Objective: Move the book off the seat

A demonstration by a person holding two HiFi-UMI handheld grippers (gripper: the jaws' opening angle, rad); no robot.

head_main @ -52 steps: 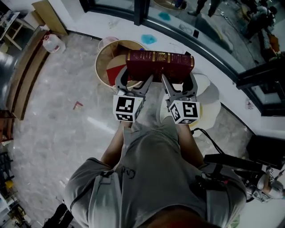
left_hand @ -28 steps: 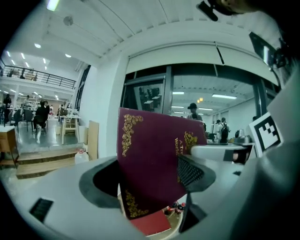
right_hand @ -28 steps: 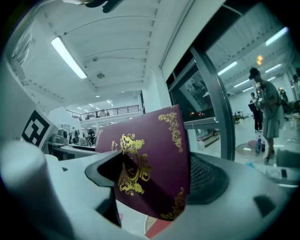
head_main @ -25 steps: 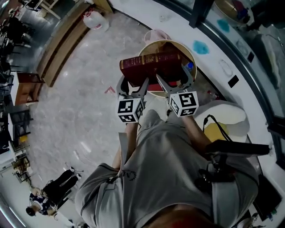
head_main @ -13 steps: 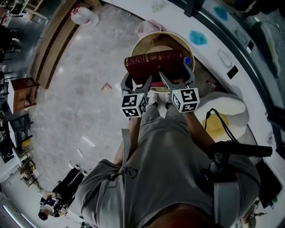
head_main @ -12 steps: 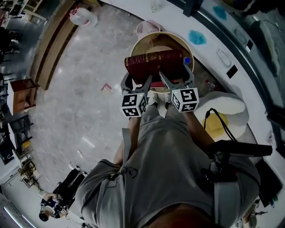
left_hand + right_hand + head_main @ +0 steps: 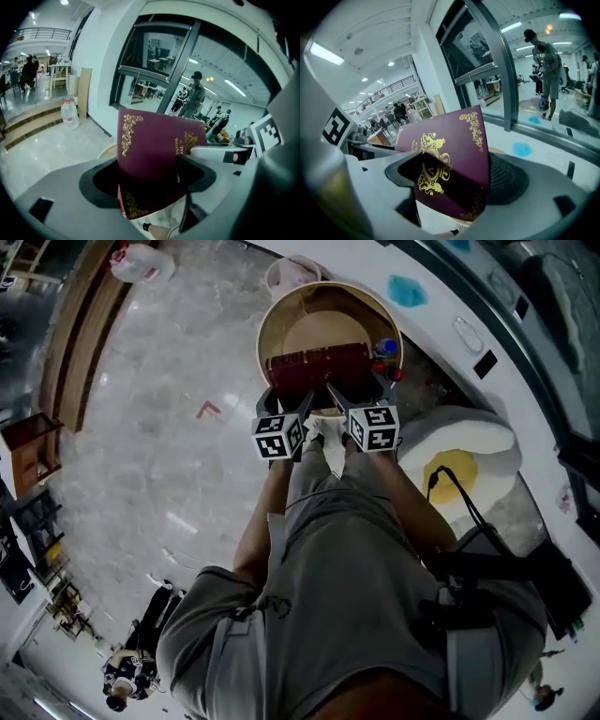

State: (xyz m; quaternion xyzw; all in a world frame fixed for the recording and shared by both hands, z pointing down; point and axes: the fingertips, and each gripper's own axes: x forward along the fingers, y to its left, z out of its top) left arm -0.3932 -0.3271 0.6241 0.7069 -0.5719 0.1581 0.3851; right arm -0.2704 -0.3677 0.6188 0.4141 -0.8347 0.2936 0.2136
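A thick maroon book (image 7: 317,367) with gold print is held in the air between both grippers, above a round wooden basket (image 7: 277,313). My left gripper (image 7: 286,405) is shut on the book's left part; the cover (image 7: 154,159) stands upright between its jaws. My right gripper (image 7: 359,399) is shut on the right part, where the gold crest (image 7: 433,171) shows between its jaws. The white round seat (image 7: 473,448) with a yellow middle lies to the right, with no book on it.
The person's legs and feet stand just below the grippers. A water jug (image 7: 133,262) sits at the far left by a wooden step (image 7: 73,324). A blue patch (image 7: 407,292) marks the white ledge by the window wall. Grey marble floor (image 7: 159,427) spreads left.
The book has been carried from over the seat leftward and now hangs lower over the basket. The head camera has shifted, so the seat shows at the right. Both grippers stay shut on it.
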